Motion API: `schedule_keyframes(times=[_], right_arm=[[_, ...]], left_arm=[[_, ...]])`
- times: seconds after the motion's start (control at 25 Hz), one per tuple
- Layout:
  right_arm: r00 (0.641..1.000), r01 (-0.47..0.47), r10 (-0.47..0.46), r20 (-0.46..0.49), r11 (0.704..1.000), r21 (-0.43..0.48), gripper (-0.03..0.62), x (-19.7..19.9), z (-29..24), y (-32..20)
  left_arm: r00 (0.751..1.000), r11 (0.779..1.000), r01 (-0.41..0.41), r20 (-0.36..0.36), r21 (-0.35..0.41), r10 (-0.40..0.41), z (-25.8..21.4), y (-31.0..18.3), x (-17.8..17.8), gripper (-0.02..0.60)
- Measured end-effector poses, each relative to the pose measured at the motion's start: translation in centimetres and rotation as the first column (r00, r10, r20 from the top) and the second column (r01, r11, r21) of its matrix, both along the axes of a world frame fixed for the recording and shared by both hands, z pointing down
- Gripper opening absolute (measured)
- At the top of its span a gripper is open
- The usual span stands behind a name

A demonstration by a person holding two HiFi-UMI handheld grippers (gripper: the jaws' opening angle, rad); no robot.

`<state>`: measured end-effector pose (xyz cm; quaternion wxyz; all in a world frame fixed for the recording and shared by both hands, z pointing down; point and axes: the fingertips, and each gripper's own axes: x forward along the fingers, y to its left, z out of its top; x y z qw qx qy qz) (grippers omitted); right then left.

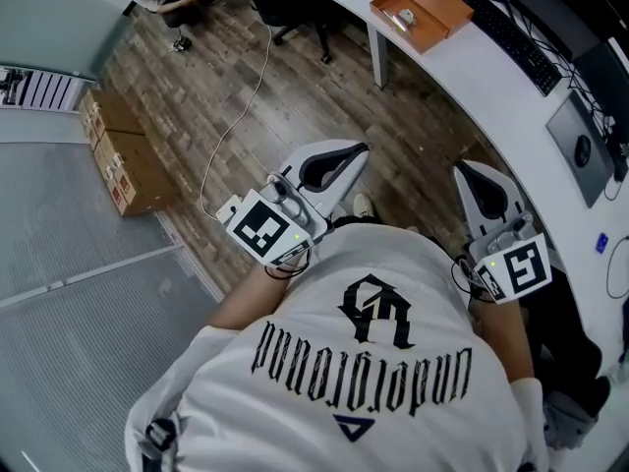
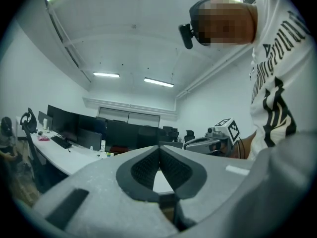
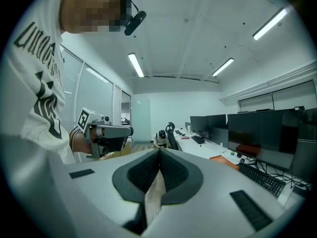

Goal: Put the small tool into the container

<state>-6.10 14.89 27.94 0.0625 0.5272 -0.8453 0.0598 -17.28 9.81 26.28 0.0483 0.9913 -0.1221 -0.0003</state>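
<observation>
While standing back from the white bench (image 1: 462,77), holding left tongs (image 2: 159,150) and right tongs (image 3: 159,151) tucked close against the chest and aimed out and slightly up across the room: judged a carrying posture, not a reach. Both clenched tip to tip, pads pressed together, gripping nothing. Noted an orange tray (image 1: 425,8) on the far part of the bench, just beside a keyboard (image 1: 511,37); taken to be the container. Seen inside it a small pale object (image 1: 405,15), possibly the small tool but too small to identify; if so, already where the task wants it. Found no other candidate tool on the bench. Placed well apart from both tongs, ahead and nearer the right pair. Probably needs a step closer before opening either pair.
</observation>
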Motion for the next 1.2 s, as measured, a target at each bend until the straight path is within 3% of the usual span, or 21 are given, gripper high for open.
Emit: schedule_keyframes(times=[0.32,0.68,1.2], right_arm=[[1.0,0.005,-0.005,-0.011,1.0,0.001,0.015,3.4,-0.1,7.4],[0.999,0.032,-0.032,-0.006,0.999,-0.013,0.015,6.8,1.1,14.9],[0.999,0.052,-0.052,0.013,0.998,-0.024,0.015,9.2,2.5,17.9]], left_arm=[[1.0,1.0,-0.008,0.011,0.025,0.008,-0.5,7.3,3.7,0.015],[0.997,0.998,0.016,0.076,0.061,-0.02,0.5,13.3,6.2,0.015],[0.995,0.997,0.068,0.068,0.036,-0.071,1.0,16.3,7.5,0.015]])
